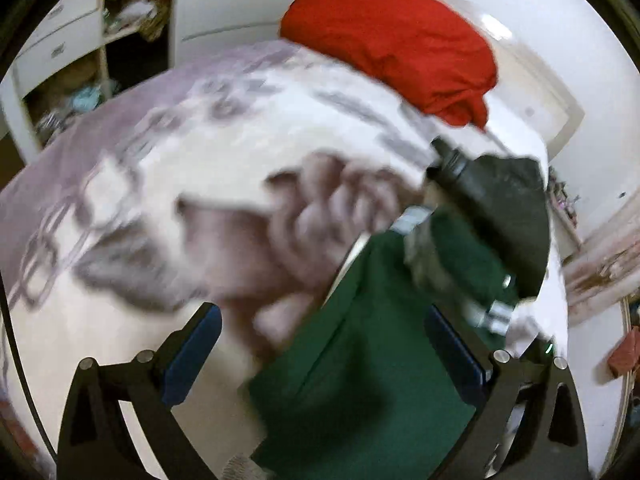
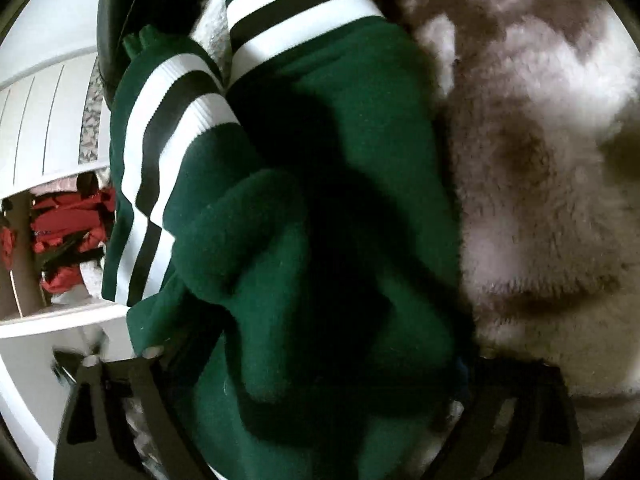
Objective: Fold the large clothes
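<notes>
Green sweater (image 1: 360,380) bunched on bed w/ fluffy blanket (image 1: 224,148).
Left claw (image 1: 324,356) spread wide round sweater; right claw (image 2: 316,408) buried in cloth, grip can't tell. Red pillow (image 1: 396,44) behind.

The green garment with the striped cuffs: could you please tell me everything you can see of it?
The green garment looks like thick, soft knit in dark green, with white and black striped ribbed cuffs. It lies bunched and creased on a fluffy white and brownish blanket. Its fabric runs between the fingers of the left gripper, which stand wide apart, and covers the right gripper.
</notes>
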The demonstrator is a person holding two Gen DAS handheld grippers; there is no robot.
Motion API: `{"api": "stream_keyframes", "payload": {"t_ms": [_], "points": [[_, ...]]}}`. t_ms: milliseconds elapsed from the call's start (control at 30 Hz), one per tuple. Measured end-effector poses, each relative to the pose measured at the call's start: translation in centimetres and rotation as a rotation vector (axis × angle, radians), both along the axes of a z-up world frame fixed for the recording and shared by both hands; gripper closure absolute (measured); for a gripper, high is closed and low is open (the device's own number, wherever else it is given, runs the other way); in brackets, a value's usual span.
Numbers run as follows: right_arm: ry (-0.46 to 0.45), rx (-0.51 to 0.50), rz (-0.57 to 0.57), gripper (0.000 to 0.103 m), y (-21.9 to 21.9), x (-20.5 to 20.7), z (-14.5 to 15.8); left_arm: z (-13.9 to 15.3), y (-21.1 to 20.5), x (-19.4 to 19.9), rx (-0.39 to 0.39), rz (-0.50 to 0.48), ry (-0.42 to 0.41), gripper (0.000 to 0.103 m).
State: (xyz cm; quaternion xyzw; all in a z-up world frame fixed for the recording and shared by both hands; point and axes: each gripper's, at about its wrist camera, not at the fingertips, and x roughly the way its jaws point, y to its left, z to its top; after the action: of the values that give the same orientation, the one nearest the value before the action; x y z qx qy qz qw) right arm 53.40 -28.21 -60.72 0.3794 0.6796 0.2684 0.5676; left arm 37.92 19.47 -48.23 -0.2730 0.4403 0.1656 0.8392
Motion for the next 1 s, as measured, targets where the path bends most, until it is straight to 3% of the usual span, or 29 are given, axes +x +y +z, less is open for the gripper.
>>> {"api": "stream_keyframes", "payload": {"t_ms": [100, 267, 333, 400, 467, 533, 633, 733, 800, 900, 1000], "points": [[0.095, 0.075, -0.187, 0.063, -2.5, -2.7, 0.2, -2.5, 0.5, -5.6, 0.017, 0.033, 0.136, 0.0], [0.232, 0.203, -0.487, 0.065, -4.1, -12.5, 2.9, -6.4, 0.9, -12.5, -0.024, 0.086, 0.319, 0.0], [0.325, 0.283, -0.635, 0.065, -4.3, -19.5, 4.5, -6.5, 1.1, -14.1, -0.015, 0.11, 0.341, 0.0], [0.386, 0.287, -0.662, 0.066, -3.7, -25.4, 6.1, -6.1, 1.8, -15.4, 0.0, 0.13, 0.342, 0.0], [0.451, 0.23, -0.573, 0.064, -1.9, -29.7, 6.3, -5.8, 2.5, -15.9, 0.012, 0.136, 0.343, 0.0], [0.496, 0.112, -0.416, 0.055, -1.3, -31.7, 5.2, -6.1, 2.8, -16.0, 0.031, 0.132, 0.367, 0.0], [0.489, -0.032, -0.227, 0.052, -2.5, -32.0, 5.3, -6.9, 2.6, -16.0, 0.14, 0.111, 0.431, 0.0], [0.342, -0.133, -0.152, 0.04, -5.1, -29.9, 8.9, -10.9, 1.9, -15.8, 0.28, 0.065, 0.506, 0.0], [0.243, -0.199, -0.1, 0.039, -5.7, -26.8, 11.8, -14.3, 1.4, -15.5, 0.274, 0.034, 0.547, 0.0], [0.077, -0.241, 0.009, 0.039, -3.7, -21.5, 16.2, -15.8, 1.4, -16.0, 0.278, 0.059, 0.487, 0.0], [-0.063, -0.196, 0.092, 0.035, 0.2, -15.7, 18.4, -16.0, 2.5, -16.9, 0.215, 0.118, 0.401, 0.0]]}}
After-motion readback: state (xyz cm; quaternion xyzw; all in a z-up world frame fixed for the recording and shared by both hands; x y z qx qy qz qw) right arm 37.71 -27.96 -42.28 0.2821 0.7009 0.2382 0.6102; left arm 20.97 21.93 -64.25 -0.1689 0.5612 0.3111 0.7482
